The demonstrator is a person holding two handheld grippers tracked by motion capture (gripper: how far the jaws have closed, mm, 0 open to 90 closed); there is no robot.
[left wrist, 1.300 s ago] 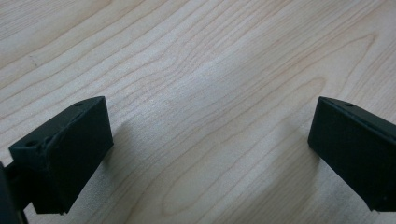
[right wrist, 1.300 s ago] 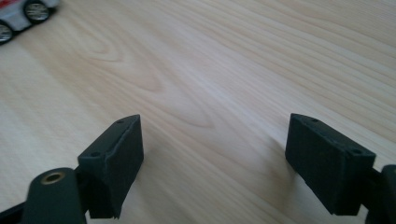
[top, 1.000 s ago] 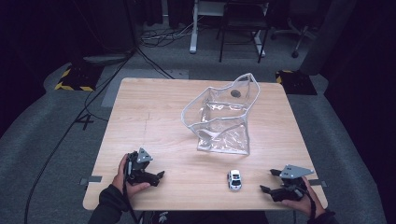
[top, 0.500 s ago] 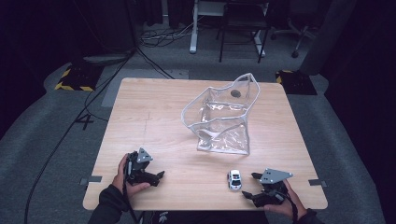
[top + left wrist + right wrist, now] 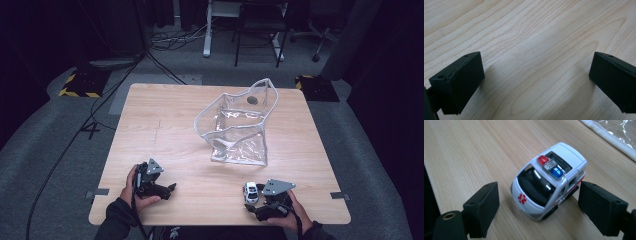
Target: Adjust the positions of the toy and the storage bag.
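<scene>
A small white toy ambulance [image 5: 251, 192] [image 5: 550, 181] with a red cross and red and blue roof lights stands on the wooden table [image 5: 165, 120] near its front edge. My right gripper [image 5: 251, 205] [image 5: 539, 205] is open around it: one jaw is close to the toy's side, the other stands a little off its other side. A clear plastic bag [image 5: 239, 125] with a white rim stands open mid-table, its mouth up. At the front left my left gripper [image 5: 170, 189] [image 5: 536, 80] rests open over bare wood, nothing between its jaws.
A dark round spot [image 5: 252, 100] shows on the bag's far wall. The bag's white edge [image 5: 609, 138] lies just beyond the toy. Grey tape tabs [image 5: 339, 195] mark the table's front corners. Cables [image 5: 165, 40] and chair legs stand on the floor behind.
My right gripper has moved left along the front edge from the table's right corner and now brackets the toy ambulance. The left gripper, bag and toy have stayed put.
</scene>
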